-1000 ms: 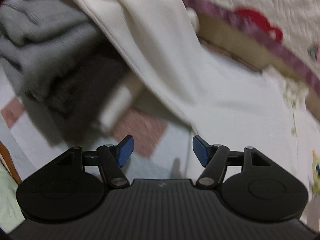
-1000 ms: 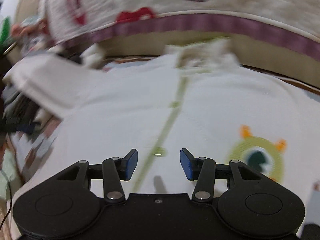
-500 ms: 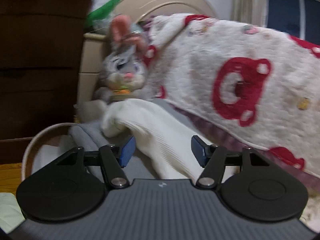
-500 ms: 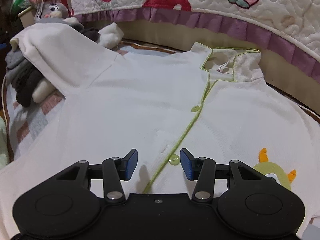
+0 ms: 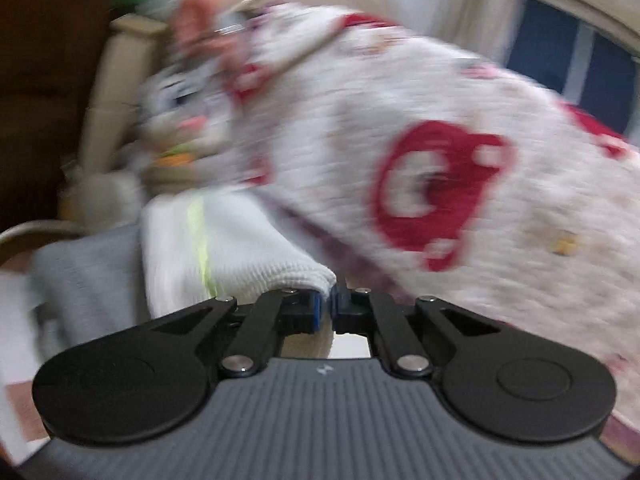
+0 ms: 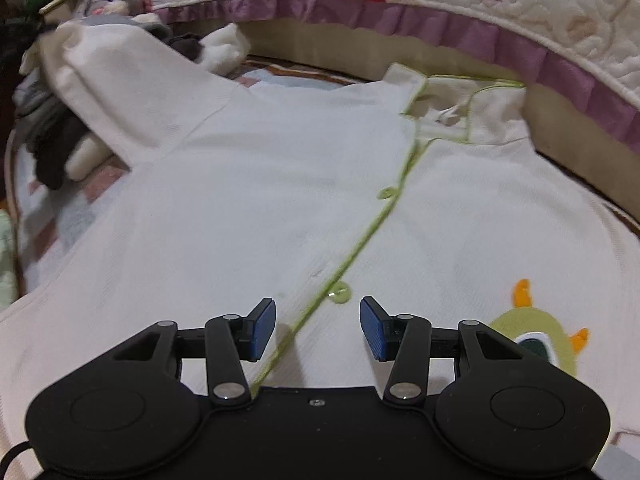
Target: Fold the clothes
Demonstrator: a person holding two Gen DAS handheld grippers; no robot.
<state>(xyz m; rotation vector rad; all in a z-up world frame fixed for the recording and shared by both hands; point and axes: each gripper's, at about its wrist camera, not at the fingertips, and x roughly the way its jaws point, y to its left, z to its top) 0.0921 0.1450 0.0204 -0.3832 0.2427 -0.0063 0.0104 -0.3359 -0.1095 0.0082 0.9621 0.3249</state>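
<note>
Left gripper (image 5: 326, 306): jaws pinched together on the cuff edge of the white shirt's sleeve (image 5: 224, 248). Lime-green piping runs across the cuff. The sleeve is lifted off the bed, with grey folded clothes (image 5: 80, 276) just behind and below it. This view is motion-blurred.

Right gripper (image 6: 318, 328): jaws stand apart with nothing between the blue pads. It hangs just above the shirt front, over the lower end of the green-piped placket (image 6: 360, 240), beside a pale green button (image 6: 339, 292).

White shirt (image 6: 248, 184): spread flat, front up, on the checked bed sheet (image 6: 60, 216), collar (image 6: 452, 96) towards the far edge of the bed. The sleeve on the picture's left is raised and stretched towards the upper left corner, over a pile of grey and dark garments (image 6: 52, 140). Second button (image 6: 387, 193) higher up the placket. Green monster appliqué with orange horns (image 6: 536, 340) at lower right, partly hidden behind the gripper body.

Surroundings: cream quilt with red bear motifs (image 5: 440, 188) and a purple ruffle (image 6: 460, 28) along the far side, plus a strawberry patch. Grey plush rabbit (image 5: 188, 104) against a beige headboard (image 5: 104, 92). Dark window (image 5: 576, 60) at upper right in the left view.

Writing: no readable brand or text. A small neck tag (image 6: 450, 114) sits inside the collar, too small to read. A small emblem (image 5: 322, 369) on the left gripper body is not legible.
</note>
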